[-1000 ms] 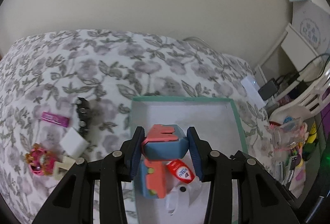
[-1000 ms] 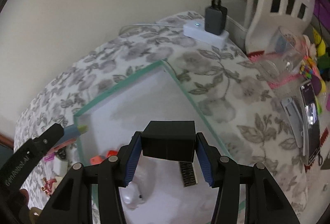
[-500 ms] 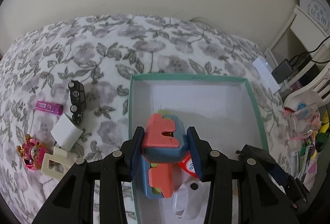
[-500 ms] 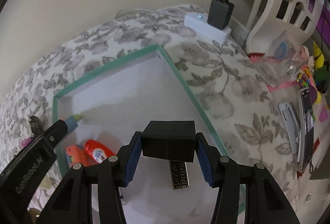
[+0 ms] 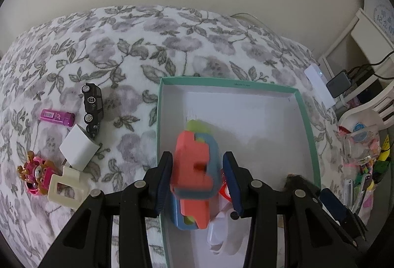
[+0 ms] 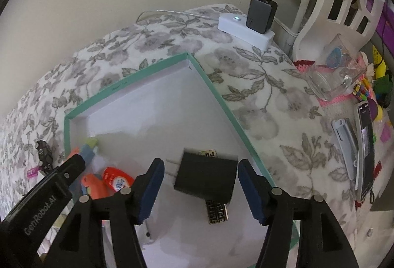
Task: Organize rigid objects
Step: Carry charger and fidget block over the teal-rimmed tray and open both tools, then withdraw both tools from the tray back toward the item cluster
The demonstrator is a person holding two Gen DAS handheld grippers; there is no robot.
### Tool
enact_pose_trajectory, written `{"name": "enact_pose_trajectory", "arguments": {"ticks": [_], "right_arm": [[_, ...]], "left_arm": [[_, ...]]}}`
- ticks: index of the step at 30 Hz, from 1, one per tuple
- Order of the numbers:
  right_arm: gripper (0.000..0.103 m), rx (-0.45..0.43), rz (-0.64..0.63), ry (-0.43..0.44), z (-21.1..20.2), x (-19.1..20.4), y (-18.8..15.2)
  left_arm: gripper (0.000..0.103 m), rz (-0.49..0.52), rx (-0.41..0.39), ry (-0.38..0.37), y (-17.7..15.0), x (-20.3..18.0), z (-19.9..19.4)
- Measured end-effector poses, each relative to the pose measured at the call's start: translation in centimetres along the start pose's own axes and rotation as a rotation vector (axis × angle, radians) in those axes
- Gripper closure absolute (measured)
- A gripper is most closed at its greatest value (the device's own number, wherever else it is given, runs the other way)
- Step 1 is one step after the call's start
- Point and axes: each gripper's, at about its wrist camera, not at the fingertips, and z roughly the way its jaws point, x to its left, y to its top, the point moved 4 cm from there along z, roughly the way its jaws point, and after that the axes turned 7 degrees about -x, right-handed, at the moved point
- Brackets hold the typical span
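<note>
A teal-rimmed white box (image 5: 307, 120) (image 6: 216, 95) lies on the flowered blanket. My left gripper (image 5: 198, 181) is over the box's left side, jaws apart, with an orange-and-blue toy (image 5: 194, 169) loose and blurred between them. My right gripper (image 6: 200, 190) is open over the box; a black charger block (image 6: 205, 178) lies free between its jaws. Inside the box are also a red-capped bottle (image 6: 114, 179), a black-and-gold patterned piece (image 6: 218, 213) and a white object (image 5: 221, 233).
On the blanket left of the box lie a black toy car (image 5: 92, 102), a magenta lighter (image 5: 57, 117), a white charger (image 5: 78, 147), a cream buckle (image 5: 65, 190) and a pink toy (image 5: 35, 174). A white power strip (image 6: 245, 28), phone (image 6: 367, 149) and clutter sit right.
Both grippers have opened. The orange-and-blue toy has come loose from the left jaws, and the black charger has dropped out of the right jaws into the box.
</note>
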Motion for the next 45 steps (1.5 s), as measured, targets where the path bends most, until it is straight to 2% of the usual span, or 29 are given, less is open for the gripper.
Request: {"name": "enact_pose_trajectory", "arguments": {"ticks": [7, 10, 12, 18, 20, 21, 23, 29, 32, 35, 38, 39, 41, 45], "right_arm": [[0.037, -0.074, -0.018, 0.011, -2.6, 0.8, 1.4], [0.037, -0.111, -0.026, 0.017, -4.0, 1.2, 2.0], [0.037, -0.132, -0.033, 0.019, -4.9, 1.5, 2.4], [0.037, -0.173, -0.050, 0.025, -6.5, 2.2, 3.0], [0.037, -0.177, -0.055, 0.026, -6.7, 2.5, 3.0], [0.037, -0.178, -0.061, 0.026, -6.7, 2.6, 2.9], [0.035, -0.170, -0.071, 0.025, -6.3, 3.0, 2.7], [0.035, -0.117, -0.114, 0.016, -4.6, 3.8, 1.5], [0.024, -0.103, -0.118, 0.006, -4.0, 3.8, 1.1], [0.024, -0.096, -0.119, 0.009, -3.8, 3.7, 1.0], [0.022, -0.094, -0.126, 0.004, -3.7, 3.9, 0.9], [0.014, -0.095, -0.128, 0.004, -3.7, 4.0, 0.9], [0.008, -0.098, -0.130, 0.008, -3.7, 4.1, 0.9], [0.004, -0.098, -0.142, 0.021, -3.8, 4.8, 0.8]], "left_arm": [[0.058, -0.014, -0.032, -0.008, 1.3, 0.3, -2.1], [0.055, -0.017, -0.054, -0.001, 1.9, 0.6, -3.1], [0.049, -0.025, -0.068, 0.002, 2.3, 1.0, -3.9], [0.046, -0.058, -0.094, 0.031, 3.2, 2.4, -5.3], [0.041, -0.073, -0.094, 0.040, 3.3, 3.0, -5.6], [0.031, -0.082, -0.094, 0.045, 3.3, 3.3, -5.6], [0.024, -0.099, -0.090, 0.053, 3.3, 3.9, -5.6], [0.023, -0.125, -0.055, 0.117, 2.6, 5.8, -4.7], [0.022, -0.137, -0.025, 0.140, 2.2, 6.7, -4.1], [0.020, -0.149, -0.011, 0.152, 1.9, 7.2, -3.7], [0.004, -0.154, -0.013, 0.161, 1.8, 7.5, -3.6], [0.003, -0.155, -0.016, 0.162, 1.8, 7.6, -3.6], [0.003, -0.157, -0.017, 0.166, 1.9, 7.7, -3.7], [0.003, -0.173, -0.011, 0.176, 1.7, 8.5, -3.7]]}}
